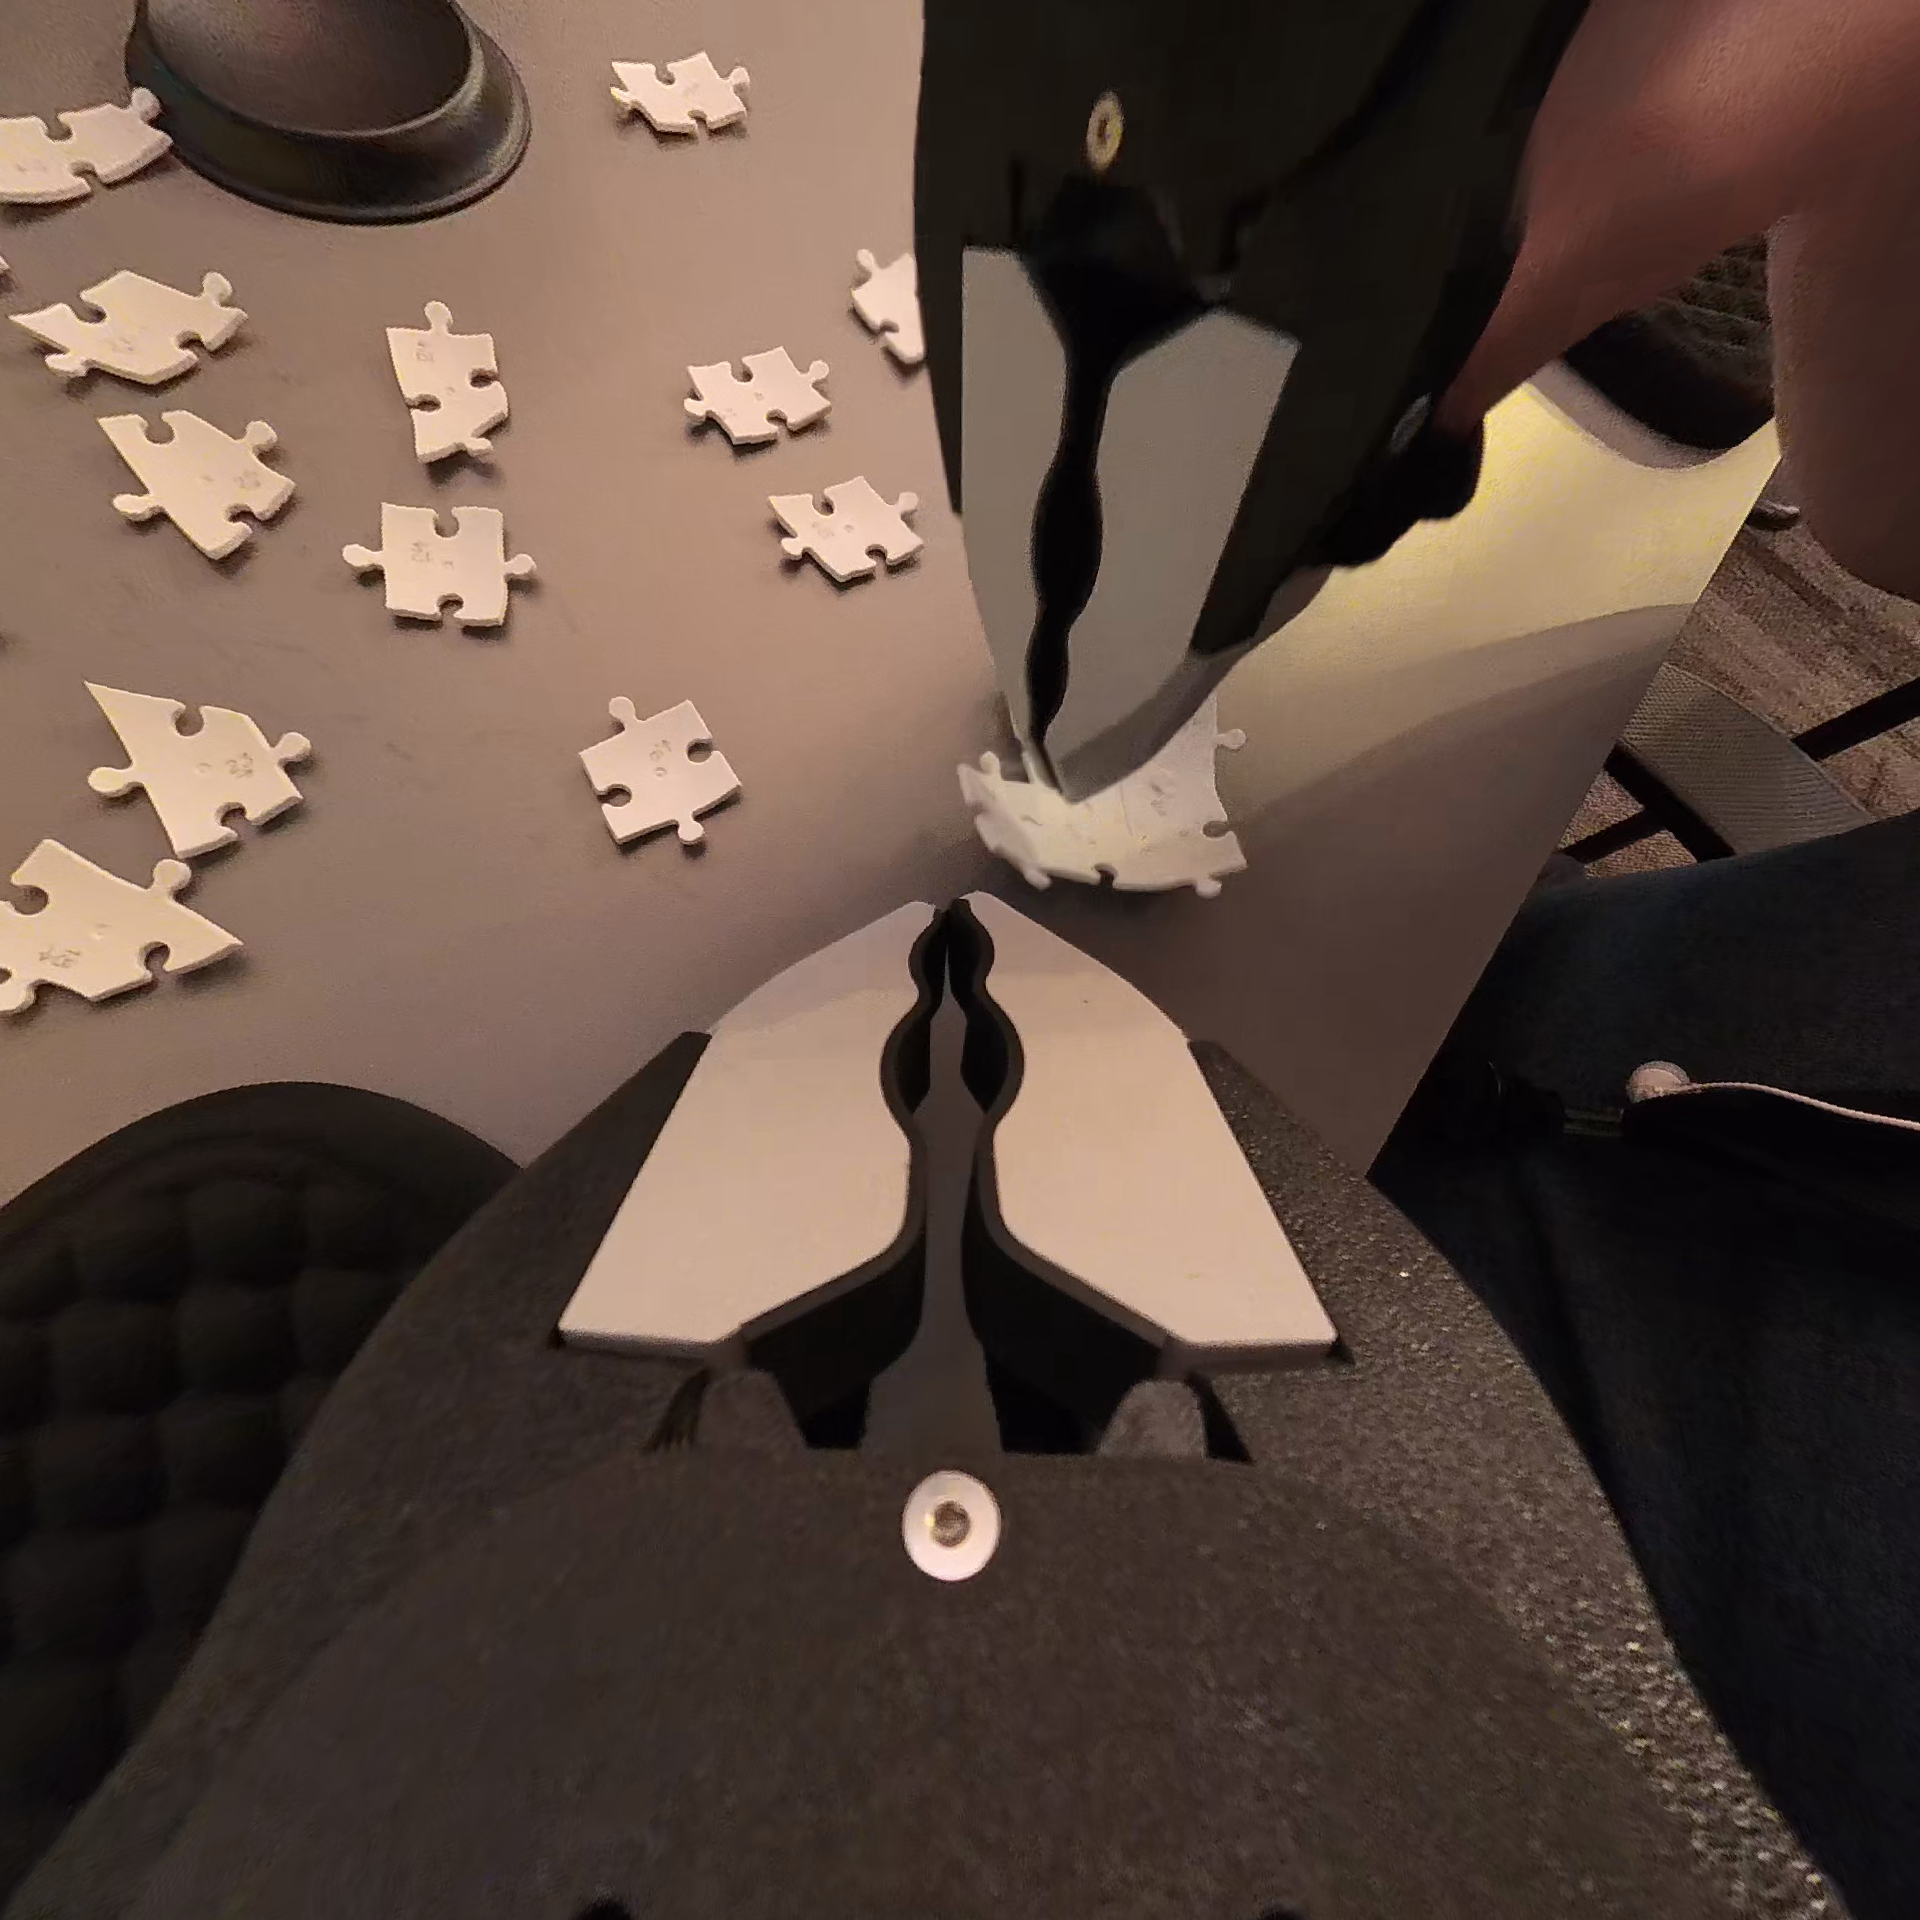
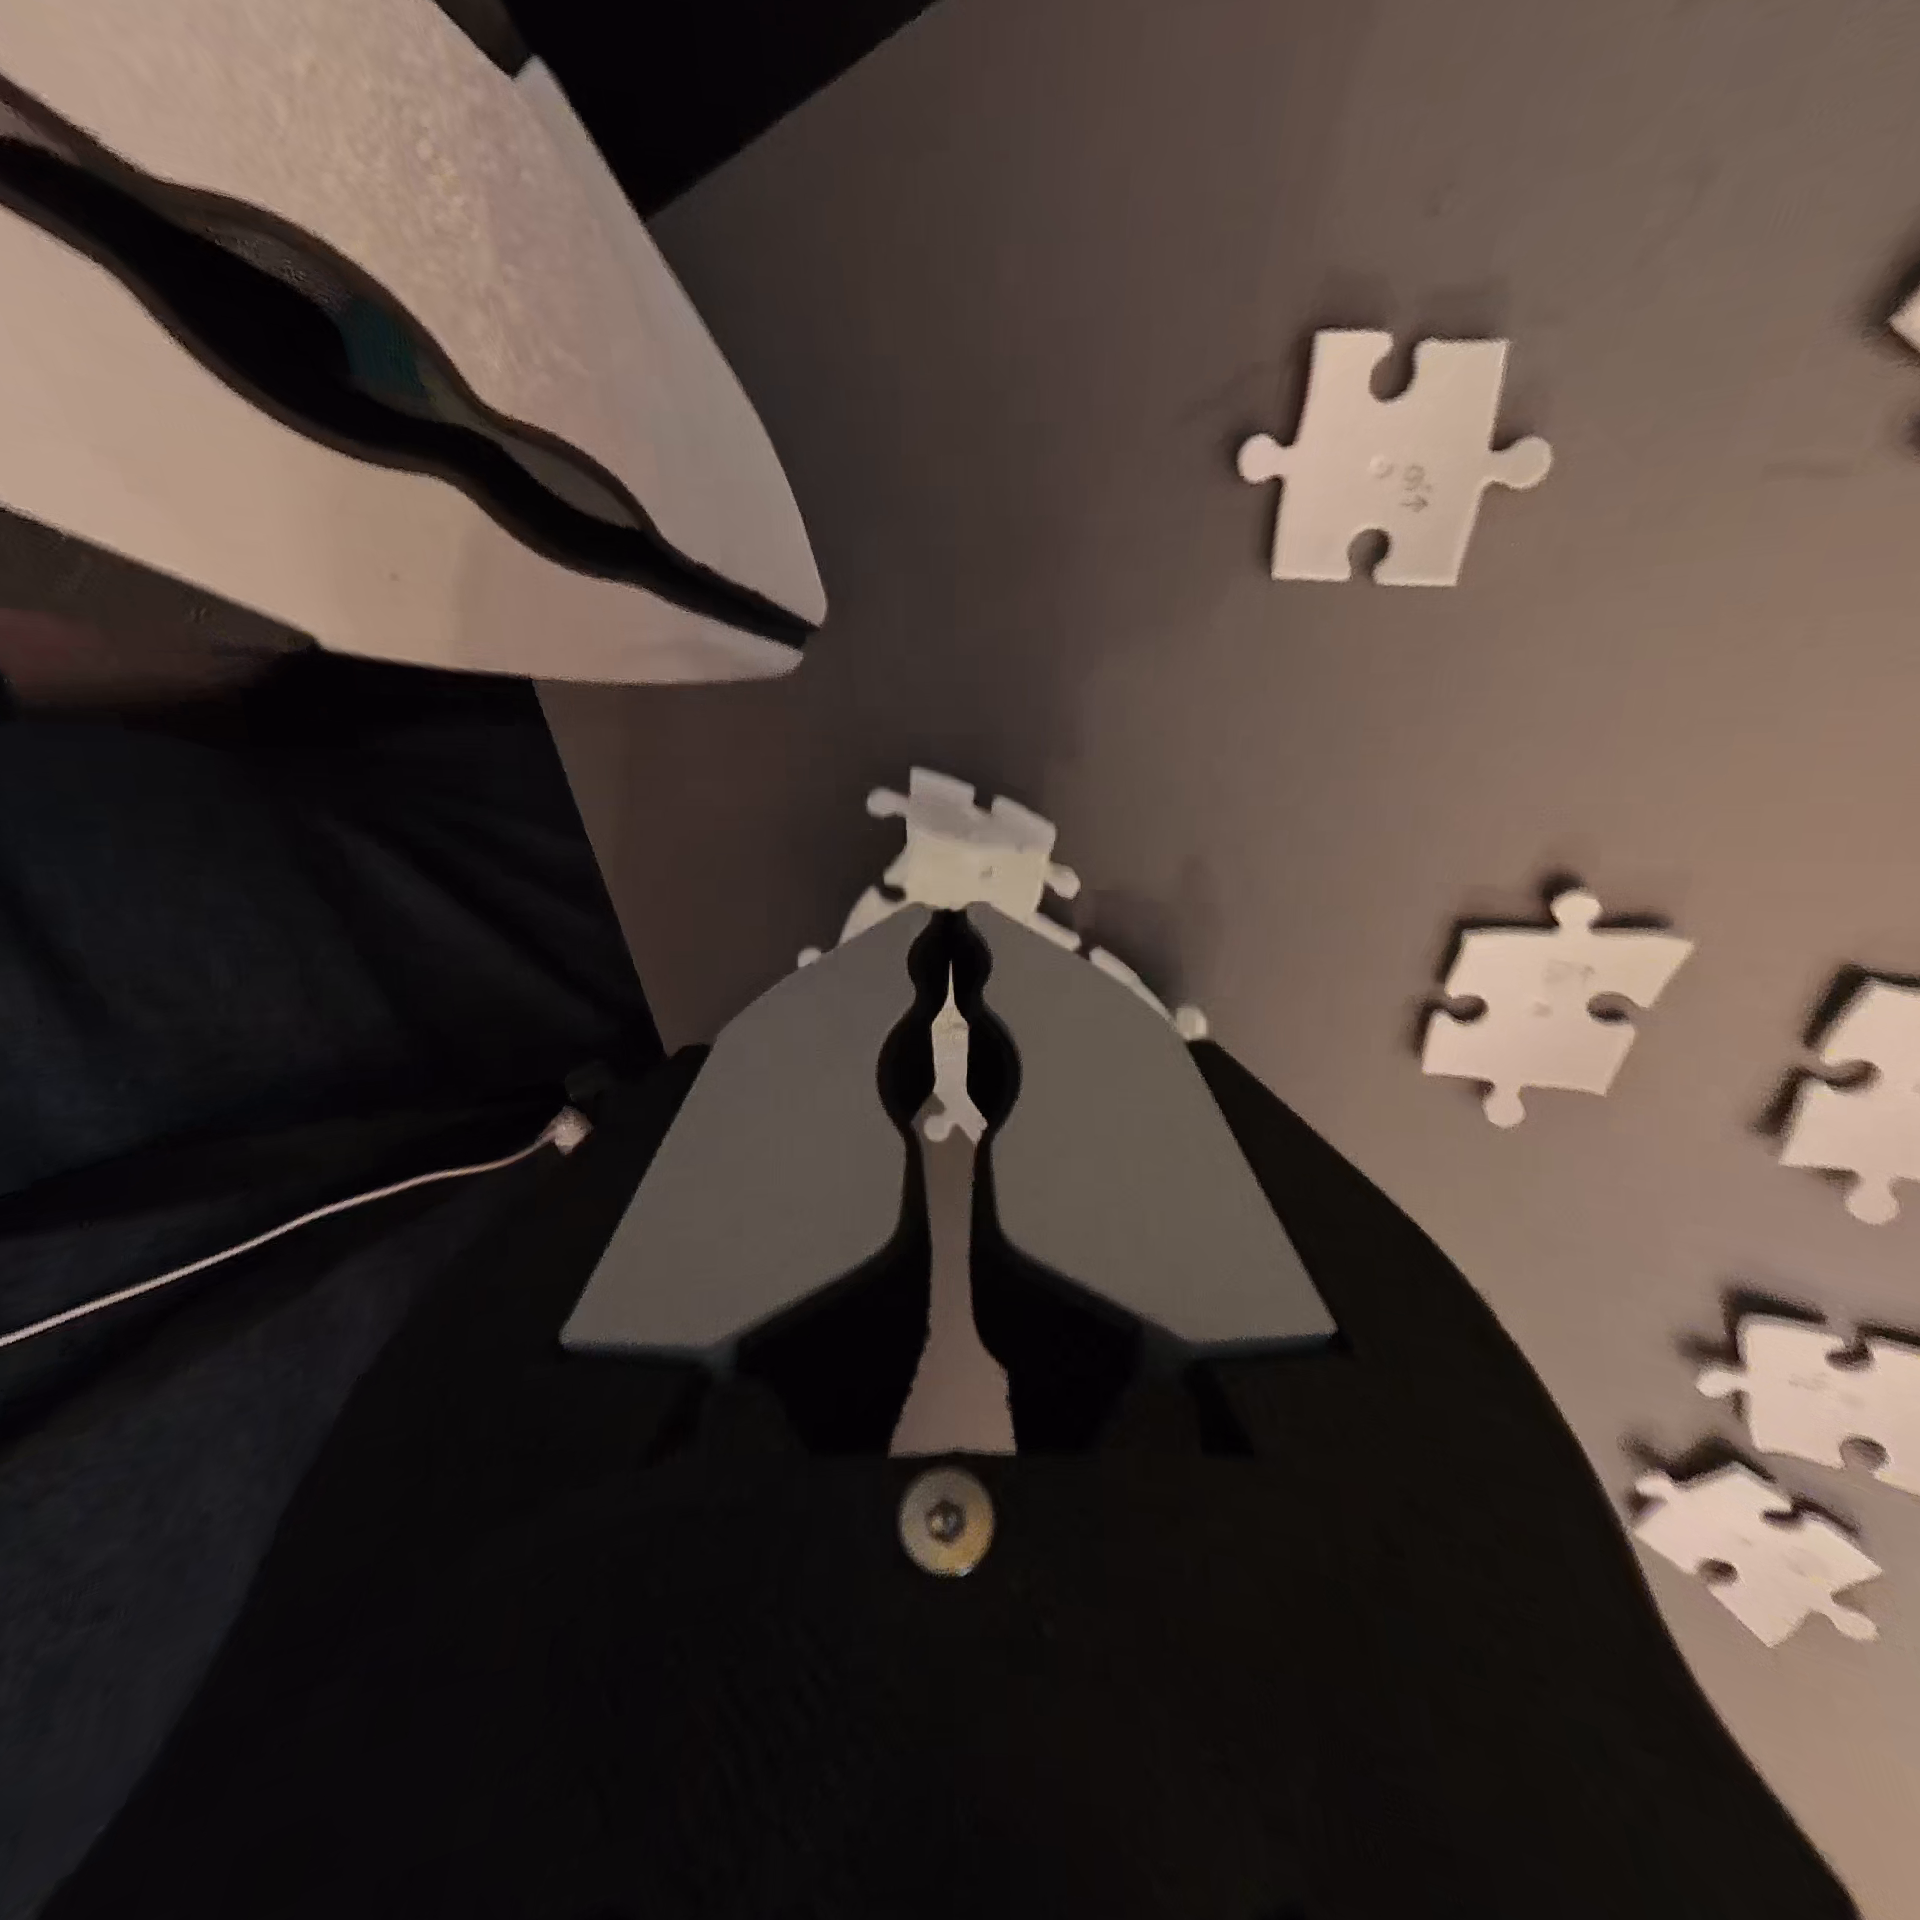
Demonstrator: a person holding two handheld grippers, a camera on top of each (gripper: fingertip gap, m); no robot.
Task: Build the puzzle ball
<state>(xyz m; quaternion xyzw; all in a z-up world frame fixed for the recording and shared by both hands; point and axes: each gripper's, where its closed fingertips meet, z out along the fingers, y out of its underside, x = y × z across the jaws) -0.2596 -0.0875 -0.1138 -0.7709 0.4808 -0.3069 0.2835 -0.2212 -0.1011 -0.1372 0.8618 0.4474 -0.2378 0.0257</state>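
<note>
Several white loose puzzle pieces (image 1: 660, 769) lie scattered on the grey table (image 1: 582, 644). A small curved cluster of joined pieces (image 1: 1143, 831) sits near the table's edge. My right gripper (image 1: 1049, 774) comes down from above onto the cluster. In the right wrist view it (image 2: 951, 920) is shut on a white puzzle piece (image 2: 971, 847), held upright over the cluster (image 2: 1122, 971). My left gripper (image 1: 954, 914) is shut and empty, just short of the cluster. It also shows at the upper left of the right wrist view (image 2: 805, 634).
A black domed object (image 1: 332, 104) stands at the back left. A black padded cushion (image 1: 156, 1299) lies at the near left. More loose pieces (image 2: 1548, 1008) lie to the right of my right gripper. The table edge runs diagonally, with a person's dark trousers (image 1: 1714, 1299) beyond it. Tip to tip, the grippers are about 5 cm apart.
</note>
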